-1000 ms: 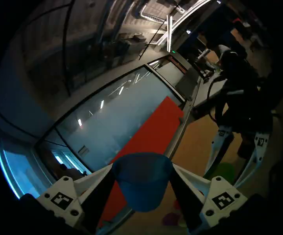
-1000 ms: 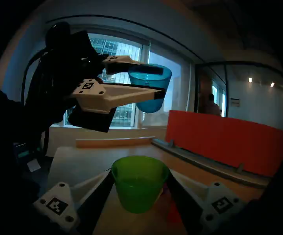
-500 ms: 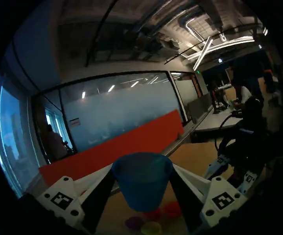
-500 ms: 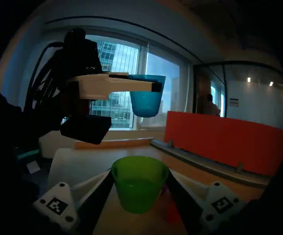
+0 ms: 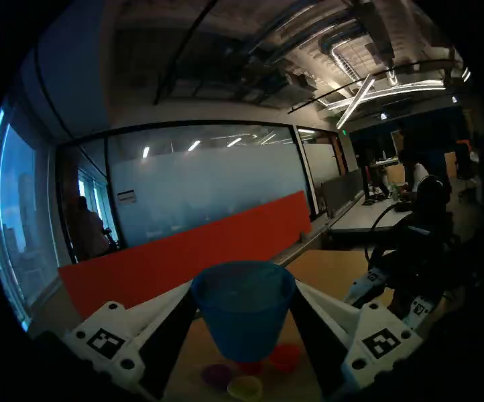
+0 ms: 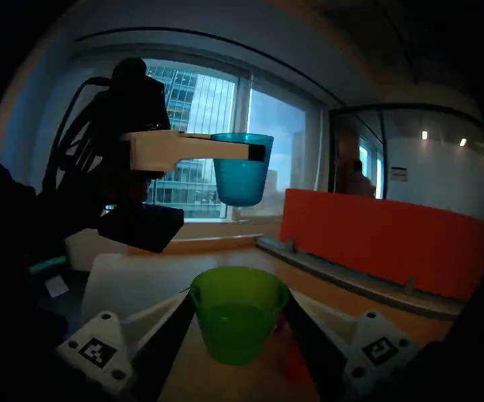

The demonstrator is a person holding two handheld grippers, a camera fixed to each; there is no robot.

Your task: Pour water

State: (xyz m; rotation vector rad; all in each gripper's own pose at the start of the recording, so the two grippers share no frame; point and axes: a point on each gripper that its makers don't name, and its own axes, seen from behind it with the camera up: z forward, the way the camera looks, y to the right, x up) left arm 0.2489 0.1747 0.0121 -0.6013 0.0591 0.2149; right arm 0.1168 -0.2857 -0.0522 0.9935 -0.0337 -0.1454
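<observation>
Two cups, one in each tool. In the left gripper view, your left gripper [image 5: 244, 301] is closed to the width of the blue cup [image 5: 244, 321]. Both fingers press its sides just under the rim, and it stands upright, so nothing spills. I cannot tell whether it holds water. Below it, small coloured round pieces [image 5: 285, 355] lie on the wooden table [image 5: 322, 262].

In the right gripper view, your right gripper [image 6: 238, 311] clamps the green cup [image 6: 238, 328] the same way. That cup is upright, mouth up to receive, with what looks like some water low inside. The blue cup hangs higher and farther off, level and untipped. I judge you must bring it over the green rim before tilting.
</observation>
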